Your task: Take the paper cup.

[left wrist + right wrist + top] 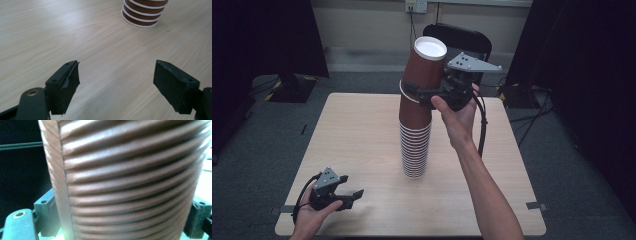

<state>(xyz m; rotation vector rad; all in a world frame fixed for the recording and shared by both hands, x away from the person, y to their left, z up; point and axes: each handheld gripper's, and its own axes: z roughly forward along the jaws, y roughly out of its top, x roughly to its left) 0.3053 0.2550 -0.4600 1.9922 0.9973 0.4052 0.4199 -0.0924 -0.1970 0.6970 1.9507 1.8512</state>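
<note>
Table (362, 140): pale wood-grain top, smooth, faint sheen. Cups (415, 145): brown paper, ribbed walls, white rolled rims. Top cup (424, 65): same ribbed paper, slightly glossy on the ridges, smooth white inside. Jaw pads: matt black, rubbery.

Right gripper (422, 92) raised with fingers clamped wide; left gripper (349, 192) low, fingers apart.

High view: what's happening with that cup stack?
A person's right claw is clamped around the top brown ribbed paper cup, which sits tilted and partly lifted off the tall stack of matching cups standing on the light wooden table. The left claw rests open near the table's front left corner, holding nothing.
</note>
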